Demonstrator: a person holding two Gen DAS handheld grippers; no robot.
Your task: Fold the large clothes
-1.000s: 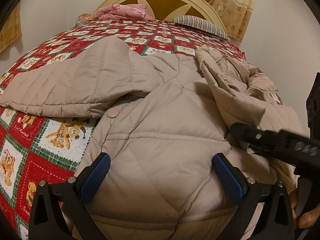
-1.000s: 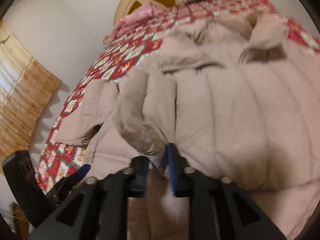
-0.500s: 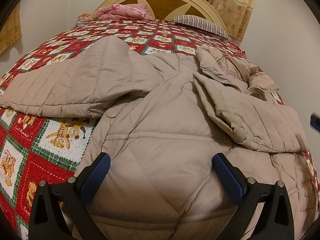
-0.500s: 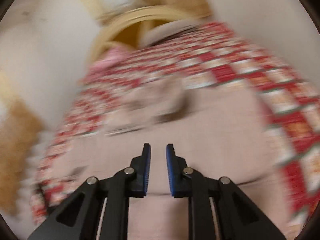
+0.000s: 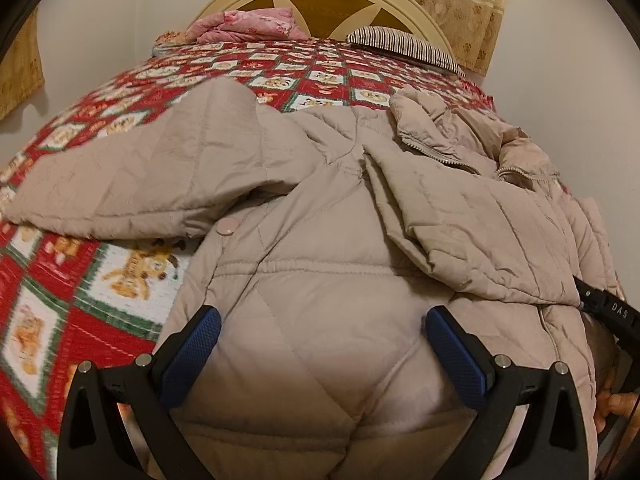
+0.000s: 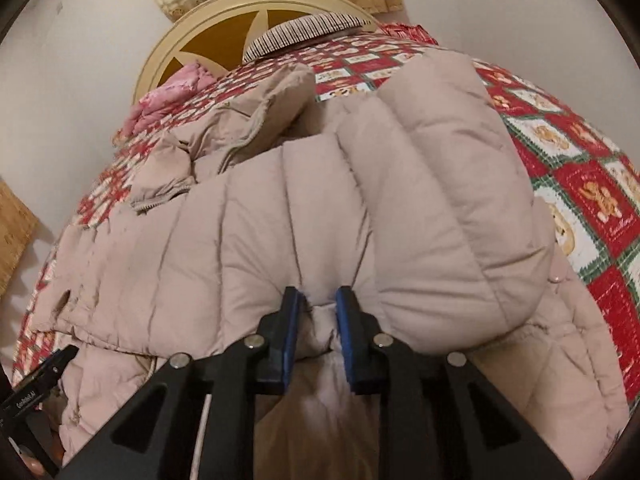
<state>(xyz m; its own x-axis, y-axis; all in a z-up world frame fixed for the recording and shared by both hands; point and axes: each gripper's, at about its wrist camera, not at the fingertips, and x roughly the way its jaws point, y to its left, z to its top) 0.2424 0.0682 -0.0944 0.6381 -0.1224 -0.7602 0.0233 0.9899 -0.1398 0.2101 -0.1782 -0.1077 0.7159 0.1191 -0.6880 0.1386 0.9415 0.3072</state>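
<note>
A large beige quilted jacket (image 5: 320,240) lies spread on the bed. One sleeve (image 5: 140,176) stretches out to the left, and a folded-over part (image 5: 480,232) lies across its right side. My left gripper (image 5: 324,344) stands open over the jacket's near hem, with the padded cloth bulging between its blue pads. In the right wrist view the jacket (image 6: 280,220) fills the middle. There my right gripper (image 6: 316,316) is shut on a small fold of it, just below a puffy sleeve (image 6: 448,184). That gripper also shows at the left wrist view's right edge (image 5: 608,308).
A red patterned bedspread (image 5: 80,280) covers the bed. A cream headboard (image 5: 320,0), a pink blanket (image 5: 248,26) and a striped pillow (image 5: 400,44) are at the far end. A curtain (image 5: 460,0) hangs beyond, and a hand (image 5: 612,404) shows at the right edge.
My right gripper let go of the jacket part it had carried across, swung right with nothing between its fingers, and has closed on a fold at the near edge. The left gripper stayed put.
</note>
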